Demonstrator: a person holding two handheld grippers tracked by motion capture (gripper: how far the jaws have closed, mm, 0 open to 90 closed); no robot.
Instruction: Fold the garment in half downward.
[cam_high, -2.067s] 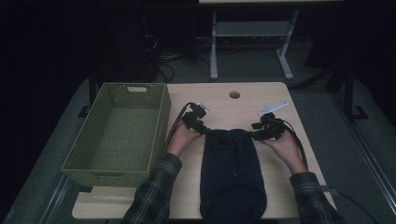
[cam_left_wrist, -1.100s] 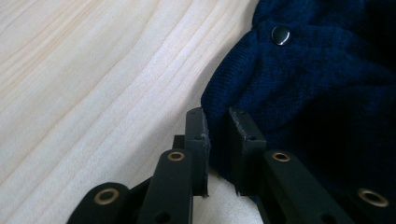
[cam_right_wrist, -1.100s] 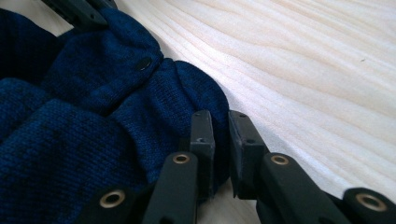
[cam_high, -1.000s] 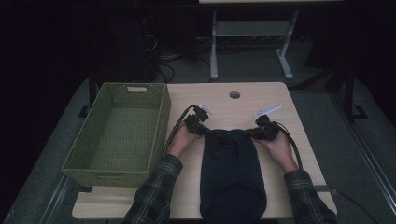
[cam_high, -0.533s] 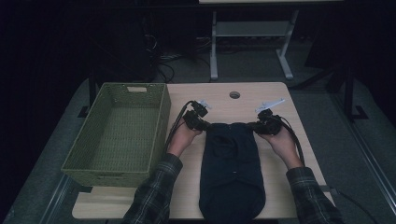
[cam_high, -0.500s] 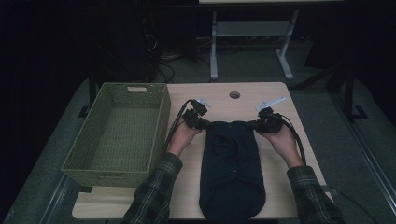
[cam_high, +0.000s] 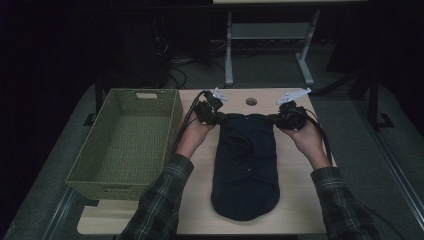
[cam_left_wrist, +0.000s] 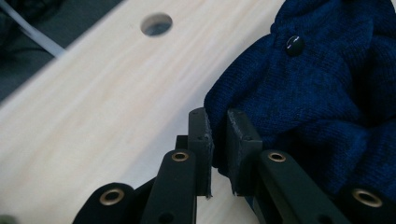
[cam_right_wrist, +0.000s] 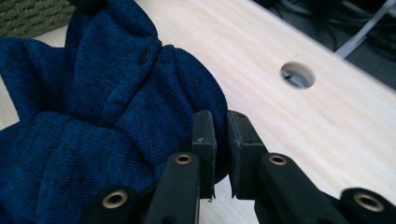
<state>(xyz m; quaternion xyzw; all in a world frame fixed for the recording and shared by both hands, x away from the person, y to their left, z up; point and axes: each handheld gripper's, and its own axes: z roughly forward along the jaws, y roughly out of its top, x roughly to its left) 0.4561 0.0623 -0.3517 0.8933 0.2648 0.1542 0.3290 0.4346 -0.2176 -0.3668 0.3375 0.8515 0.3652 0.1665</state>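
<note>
A dark blue knitted garment lies lengthwise down the middle of the pale wooden table in the high view, its rounded lower end near the table's bottom edge and its upper end at centre frame. The left gripper pinches the upper left corner of the garment, and the right gripper pinches the upper right corner, so the top edge stretches between the two. In the left gripper view the two black jaws are clenched on a fold of the knit at the garment's edge, with a small dark button in the upper right and bare wood across the whole left half. In the right gripper view the jaws are likewise clamped on a fold of the fabric, the bulk of the garment bunched in the left half, a button in the upper middle.

A round hole in the table sits just above the garment's top edge, between the grippers, close to the table's far edge. A green woven basket stands at the left of the frame, its right wall just beside the person's left forearm. Bare table shows on both sides of the garment: a narrow strip toward the basket, a wider one toward the right edge. Beyond the far edge lies dark floor with cables and a white stand in the upper middle
</note>
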